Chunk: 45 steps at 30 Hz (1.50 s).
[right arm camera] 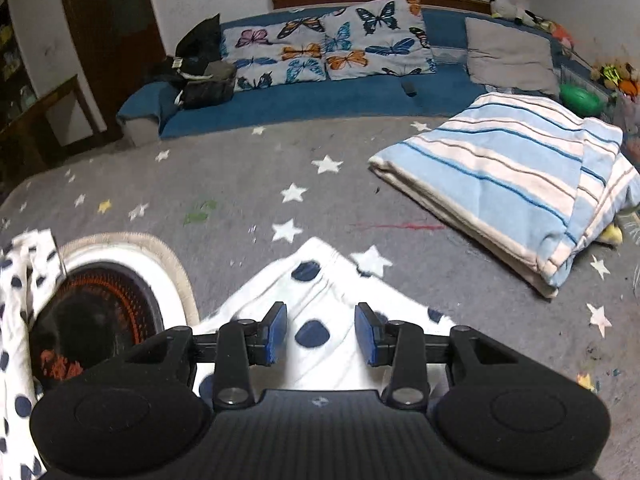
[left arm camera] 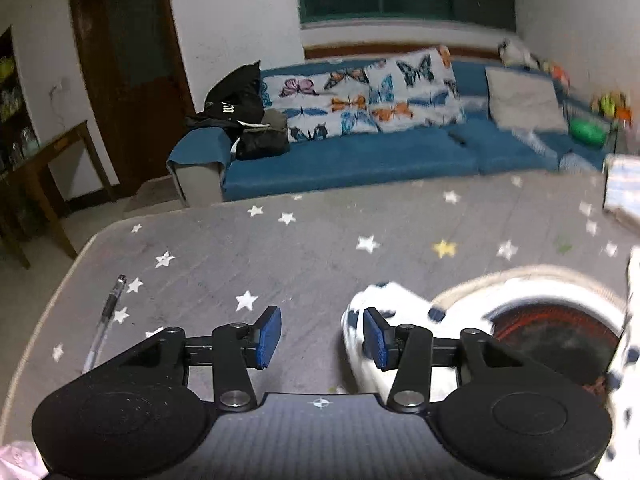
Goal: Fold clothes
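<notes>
The left gripper (left arm camera: 322,334) gapes wide, the dotted garment (left arm camera: 384,308) at its right finger. The right gripper (right arm camera: 321,334) gapes wide above the garment's corner (right arm camera: 320,280).

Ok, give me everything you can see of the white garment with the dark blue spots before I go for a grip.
The spotted garment is soft white fabric with scattered dark blue dots, lying crumpled and unfolded on the grey star-print cover. One pointed corner lies flat under the open right gripper; another fold drapes over the round heater at the left edge of that view. In the left wrist view a bunched lobe sits beside the open left gripper. Neither gripper holds it.
</notes>
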Tool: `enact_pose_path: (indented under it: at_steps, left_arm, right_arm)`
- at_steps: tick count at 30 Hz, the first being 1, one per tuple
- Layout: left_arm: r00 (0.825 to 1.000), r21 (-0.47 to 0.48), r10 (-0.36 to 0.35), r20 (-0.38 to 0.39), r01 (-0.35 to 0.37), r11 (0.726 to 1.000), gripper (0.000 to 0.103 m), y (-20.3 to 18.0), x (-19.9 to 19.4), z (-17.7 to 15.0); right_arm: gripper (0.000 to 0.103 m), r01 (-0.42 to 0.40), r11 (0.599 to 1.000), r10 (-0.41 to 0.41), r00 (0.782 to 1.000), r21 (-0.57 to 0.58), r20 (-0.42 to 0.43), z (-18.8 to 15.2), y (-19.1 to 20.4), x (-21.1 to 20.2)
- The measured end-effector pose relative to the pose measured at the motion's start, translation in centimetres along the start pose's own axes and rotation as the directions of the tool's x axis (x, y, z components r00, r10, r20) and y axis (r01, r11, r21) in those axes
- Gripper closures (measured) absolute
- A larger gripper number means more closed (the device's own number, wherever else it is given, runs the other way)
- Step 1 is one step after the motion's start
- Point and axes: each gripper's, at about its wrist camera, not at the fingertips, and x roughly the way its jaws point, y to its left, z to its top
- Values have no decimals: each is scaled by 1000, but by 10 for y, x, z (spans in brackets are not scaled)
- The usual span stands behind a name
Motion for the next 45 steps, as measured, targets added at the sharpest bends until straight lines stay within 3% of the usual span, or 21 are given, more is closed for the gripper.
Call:
enact_pose_path:
  at_steps: [5,10,13,17,22,29,31,36,40,45]
  left_arm:
    - [992,31,-128,9,127,991,66,-19,-9,4]
    - [975,112,-215,-47,219,969,66,-56,0,-2]
    - [975,175,-209,-79,220,960,64,-79,13,-8]
    - [983,244,-144,-117,169,955,62,-97,33,-15]
    - [979,257,-123,-163,162,953,62,-103,50,-23]
    - [976,224,-136,-168,172,959,92,-104,58,-18]
    - [976,182,-159,-145,185,966,94,-101,56,-10]
    - [965,-58,-256,-61,252,966,96,-85,61,22]
    - [952,-231,-303,26,301,925,96,-73,71,43]
    - [941,-361,-337,39,328,873,90,-66,89,45]
  right_arm:
    - [66,15,1000,-15,999,0,-41,9,0,15]
    - [66,58,996,-60,998,-60,-35,20,13,29]
    - [65,75,993,-76,997,-88,-14,28,18,39]
    - [65,75,992,-75,997,-98,4,39,19,49]
    - [64,71,990,-70,997,-118,12,39,20,47]
    - [63,63,989,-59,998,-137,30,33,21,34]
    - [63,55,988,-50,998,-142,38,33,21,28]
    - [62,38,989,-29,998,-145,59,30,21,13]
    - [62,13,986,-3,998,-164,60,21,23,2]
    - [57,-15,981,26,998,-192,52,9,26,-11]
